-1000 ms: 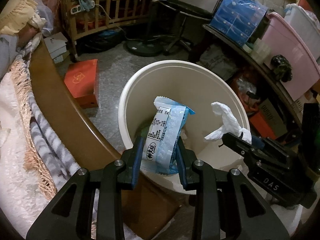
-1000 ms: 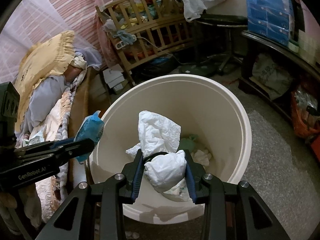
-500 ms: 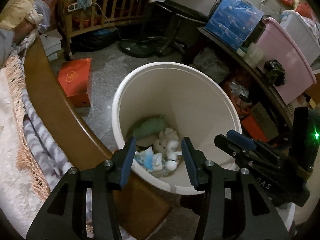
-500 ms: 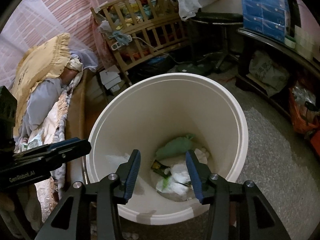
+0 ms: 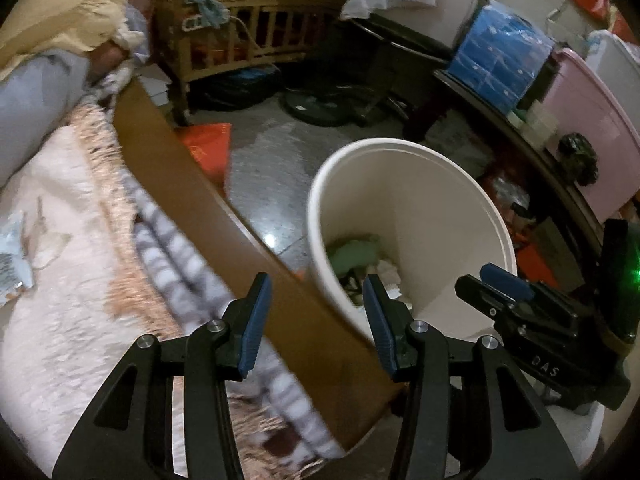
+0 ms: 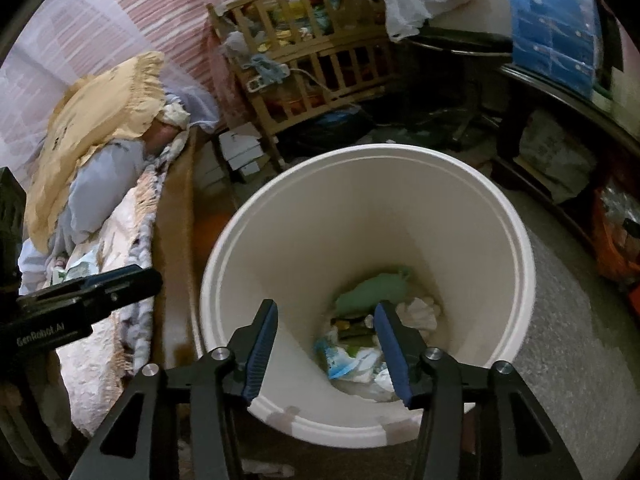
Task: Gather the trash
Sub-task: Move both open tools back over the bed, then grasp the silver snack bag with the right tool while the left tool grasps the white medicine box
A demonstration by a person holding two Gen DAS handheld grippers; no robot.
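A cream trash bin [image 6: 516,240] stands on the floor beside the bed; it also shows in the left wrist view [image 5: 472,200]. Inside lie a green wad [image 6: 376,286], white tissues [image 6: 420,310] and a blue snack wrapper [image 6: 340,360]. My right gripper [image 6: 325,316] is open and empty above the bin's near rim. My left gripper [image 5: 316,292] is open and empty, over the wooden bed edge [image 5: 192,184] left of the bin. Another wrapper [image 5: 12,256] lies on the pink blanket [image 5: 60,320] at the far left.
A wooden crib [image 6: 316,52] full of things stands behind the bin. A red box [image 5: 208,144] lies on the floor. A dark shelf [image 5: 532,152] with a pink tub [image 5: 588,120] and blue packs [image 5: 504,56] runs along the right. A yellow pillow [image 6: 92,112] is on the bed.
Both grippers opened and dropped the blue wrapper and the white tissue into the bin. The left gripper has since swung left toward the bed; the right stays over the bin.
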